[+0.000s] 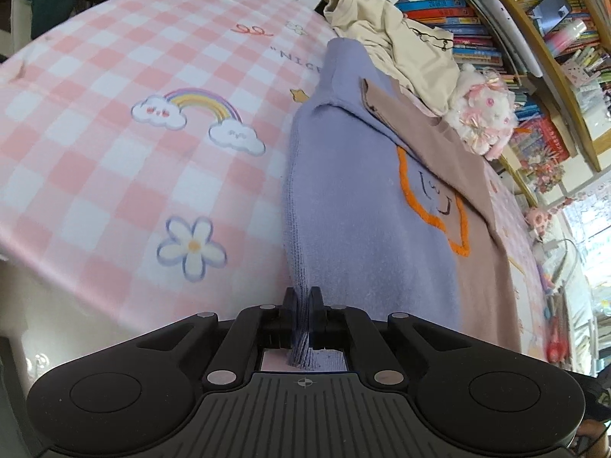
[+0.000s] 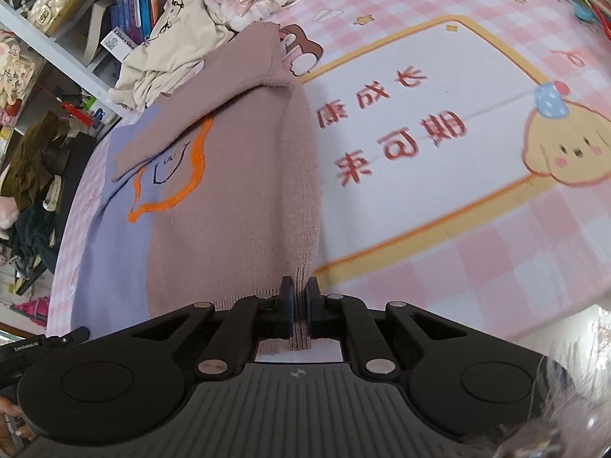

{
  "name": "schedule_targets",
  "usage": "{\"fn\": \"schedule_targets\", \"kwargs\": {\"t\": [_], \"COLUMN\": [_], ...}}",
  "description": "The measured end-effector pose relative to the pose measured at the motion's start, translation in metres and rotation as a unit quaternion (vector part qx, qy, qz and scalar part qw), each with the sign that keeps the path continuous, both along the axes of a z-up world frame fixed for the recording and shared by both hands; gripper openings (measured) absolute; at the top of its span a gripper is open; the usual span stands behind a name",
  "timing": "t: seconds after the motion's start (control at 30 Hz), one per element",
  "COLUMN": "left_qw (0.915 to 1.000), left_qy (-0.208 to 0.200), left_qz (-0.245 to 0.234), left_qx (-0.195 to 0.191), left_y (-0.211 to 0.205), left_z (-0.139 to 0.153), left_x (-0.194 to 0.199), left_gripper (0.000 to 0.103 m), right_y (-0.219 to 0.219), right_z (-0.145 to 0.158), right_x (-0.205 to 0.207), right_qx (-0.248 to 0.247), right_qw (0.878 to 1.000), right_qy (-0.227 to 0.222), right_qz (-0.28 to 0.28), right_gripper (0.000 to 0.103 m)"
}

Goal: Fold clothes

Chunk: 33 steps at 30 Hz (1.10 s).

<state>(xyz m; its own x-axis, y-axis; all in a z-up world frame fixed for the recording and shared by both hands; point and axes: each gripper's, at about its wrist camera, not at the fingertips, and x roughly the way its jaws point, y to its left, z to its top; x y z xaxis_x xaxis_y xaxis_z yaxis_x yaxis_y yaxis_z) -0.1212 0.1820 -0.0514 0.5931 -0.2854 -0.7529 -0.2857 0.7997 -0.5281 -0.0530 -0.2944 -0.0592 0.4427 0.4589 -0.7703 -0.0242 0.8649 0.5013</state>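
Observation:
A knit sweater, lavender on one half and dusty pink on the other, with an orange outlined patch, lies on the pink checked bed sheet. Both sleeves are folded across its front. My left gripper is shut on the lavender hem corner. My right gripper is shut on the pink hem corner. The hem between the grippers is lifted slightly off the sheet.
A crumpled cream garment and a white-pink plush toy lie at the sweater's far end, against a bookshelf. The sheet's printed panel lies to the right of the sweater. Dark clothes hang off the bed's left side.

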Motion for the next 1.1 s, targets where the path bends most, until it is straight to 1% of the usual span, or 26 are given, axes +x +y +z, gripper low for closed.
{"fn": "schedule_targets", "kwargs": {"t": [0.1, 0.23, 0.5, 0.67, 0.77, 0.83, 0.9, 1.0, 1.1], "left_qw": [0.9999, 0.9997, 0.9993, 0.9984, 0.9984, 0.9973, 0.9948, 0.9907, 0.9844], "left_qy": [-0.004, -0.009, -0.012, -0.021, -0.012, -0.013, -0.027, -0.064, -0.103], "left_qz": [-0.005, 0.001, 0.016, 0.024, 0.029, 0.041, 0.055, 0.065, 0.075], "left_qx": [-0.009, -0.022, -0.031, -0.047, -0.046, -0.059, -0.081, -0.101, -0.122], "left_y": [-0.004, -0.008, -0.021, -0.024, -0.026, -0.025, -0.023, -0.019, -0.013], "left_z": [0.005, 0.01, 0.015, 0.019, 0.017, 0.017, 0.022, 0.04, 0.056], "left_x": [-0.014, -0.033, -0.066, -0.087, -0.096, -0.1, -0.103, -0.097, -0.081], "left_gripper": [0.003, 0.003, 0.003, 0.003, 0.003, 0.003, 0.003, 0.003, 0.003], "right_y": [-0.011, -0.024, -0.038, -0.049, -0.054, -0.058, -0.063, -0.068, -0.068], "right_z": [0.004, 0.01, 0.018, 0.019, 0.014, 0.012, 0.017, 0.035, 0.057], "right_x": [-0.014, -0.034, -0.07, -0.084, -0.091, -0.093, -0.091, -0.083, -0.068], "right_qx": [0.01, 0.024, 0.028, 0.035, 0.039, 0.05, 0.072, 0.112, 0.132], "right_qw": [1.0, 1.0, 0.999, 0.999, 0.999, 0.998, 0.997, 0.994, 0.991], "right_qy": [0.001, 0.002, 0.006, 0.014, 0.025, 0.036, 0.036, 0.012, -0.025], "right_qz": [0.001, 0.001, 0.013, 0.023, 0.029, 0.025, 0.02, 0.016, 0.013], "right_gripper": [0.006, 0.006, 0.006, 0.006, 0.006, 0.006, 0.006, 0.006, 0.006]}}
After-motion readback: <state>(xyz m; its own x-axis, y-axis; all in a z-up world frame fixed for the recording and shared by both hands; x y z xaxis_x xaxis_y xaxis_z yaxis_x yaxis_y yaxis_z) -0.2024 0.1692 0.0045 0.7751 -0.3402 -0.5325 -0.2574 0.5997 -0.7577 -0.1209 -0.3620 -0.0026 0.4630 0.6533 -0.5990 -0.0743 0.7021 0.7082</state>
